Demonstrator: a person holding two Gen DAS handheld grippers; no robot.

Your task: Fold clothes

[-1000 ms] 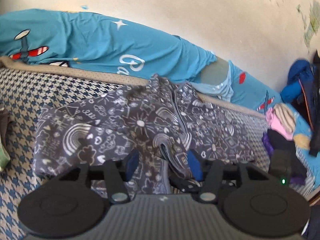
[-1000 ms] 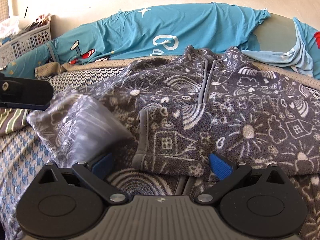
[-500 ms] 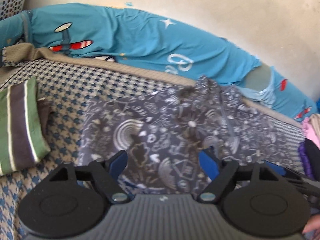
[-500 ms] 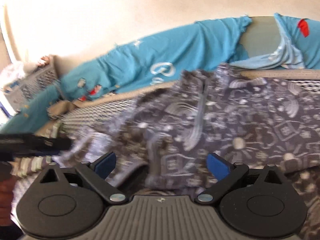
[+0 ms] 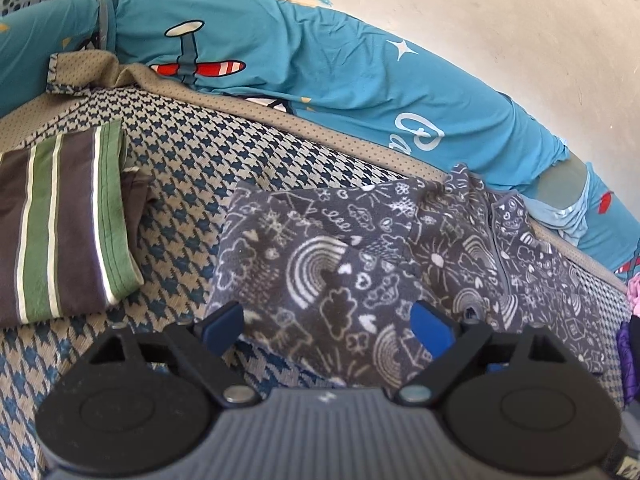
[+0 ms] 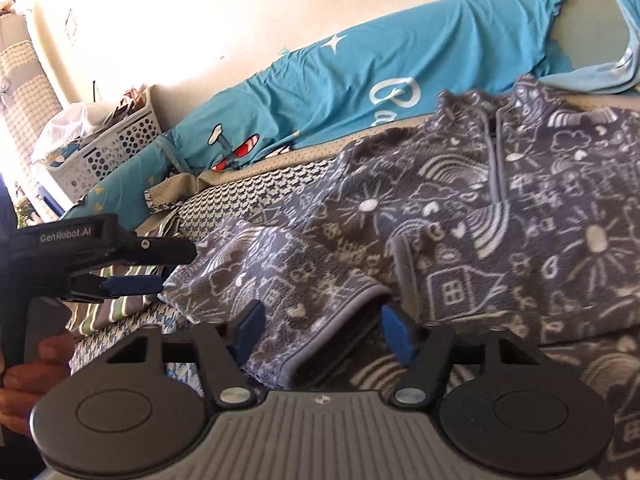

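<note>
A grey fleece jacket (image 5: 360, 264) with white doodles lies spread on the houndstooth bed cover (image 5: 192, 168), zip up, its left side folded in. My left gripper (image 5: 326, 322) hovers over the jacket's near left edge. Its jaws are opening and nothing is pinched between them. In the right wrist view the jacket (image 6: 500, 220) fills the right half, and a sleeve with a grey cuff (image 6: 320, 344) runs between the blue pads of my right gripper (image 6: 320, 334). Its jaws are closing, with a gap still showing beside the right pad. The left gripper (image 6: 160, 268), held by a hand, sits at the sleeve's far side.
A folded green and brown striped cloth (image 5: 60, 220) lies left of the jacket. Teal bedding with an airplane print (image 5: 320, 68) runs along the wall behind. A white laundry basket (image 6: 108, 148) stands at the far left corner. Pink and purple clothes (image 5: 632, 308) pile at the right edge.
My left gripper let go of the jacket fabric, opened wide and shifted left toward the striped cloth. My right gripper's jaws narrowed around the sleeve cuff, and its view tilted.
</note>
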